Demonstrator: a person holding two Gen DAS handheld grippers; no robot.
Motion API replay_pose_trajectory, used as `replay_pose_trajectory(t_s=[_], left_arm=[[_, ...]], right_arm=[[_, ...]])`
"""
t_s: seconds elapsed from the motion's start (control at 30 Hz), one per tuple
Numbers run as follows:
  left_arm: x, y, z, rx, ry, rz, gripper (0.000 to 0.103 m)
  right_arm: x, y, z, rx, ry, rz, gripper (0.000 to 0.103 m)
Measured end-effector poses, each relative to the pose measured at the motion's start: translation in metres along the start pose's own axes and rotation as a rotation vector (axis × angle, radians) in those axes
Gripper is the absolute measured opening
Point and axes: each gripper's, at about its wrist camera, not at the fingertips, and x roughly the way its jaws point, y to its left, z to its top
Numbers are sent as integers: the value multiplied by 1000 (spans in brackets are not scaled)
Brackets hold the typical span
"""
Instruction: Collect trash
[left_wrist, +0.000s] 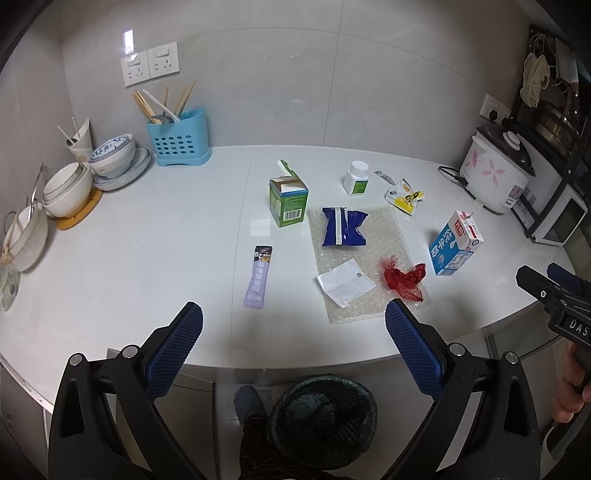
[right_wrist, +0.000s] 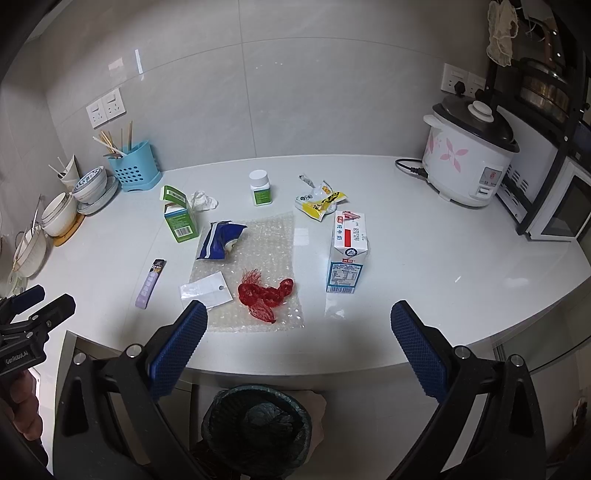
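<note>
**Trash spread on the worktop, both hand-held grippers empty above the bin**

The left hand-held gripper (left_wrist: 293, 325) hangs over the near edge of the white worktop (left_wrist: 147, 240), its blue pads spread wide and holding nothing. The right hand-held gripper (right_wrist: 299, 325) is likewise spread and empty, just beside it to the right.

The trash lies in the middle of the worktop. A sheet of bubble wrap (left_wrist: 373, 258) carries a blue snack bag (left_wrist: 343, 227), a flat white packet (left_wrist: 345, 282) and a crumpled red mesh net (left_wrist: 404, 278). Left of the sheet lies a purple sachet (left_wrist: 258, 277); behind it stands an open green carton (left_wrist: 288, 201). Farther back are a white pill bottle (left_wrist: 356, 177) and a yellow wrapper (left_wrist: 404, 197), and a milk carton (left_wrist: 456, 243) stands upright to the right of the sheet.

Only the right wrist view shows a crumpled white tissue (right_wrist: 203, 200) behind the green carton; from the left wrist the carton hides it. The right wrist view also shows the rice cooker (right_wrist: 467, 155) in full and the black mesh-lined bin (right_wrist: 256, 428) on the floor directly below the worktop edge. The left wrist view shows more of the stacked bowls (left_wrist: 68, 188) and the blue chopstick holder (left_wrist: 179, 138) at the far left, and a foot in a shoe (left_wrist: 249, 404) beside the bin.
</note>
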Motion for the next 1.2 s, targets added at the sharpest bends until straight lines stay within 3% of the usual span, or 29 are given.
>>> replay_pose_trajectory(t_s=[1.2], left_arm=[[7, -8, 4, 9, 30, -28, 97]], right_arm=[[6, -8, 4, 14, 19, -8, 96]])
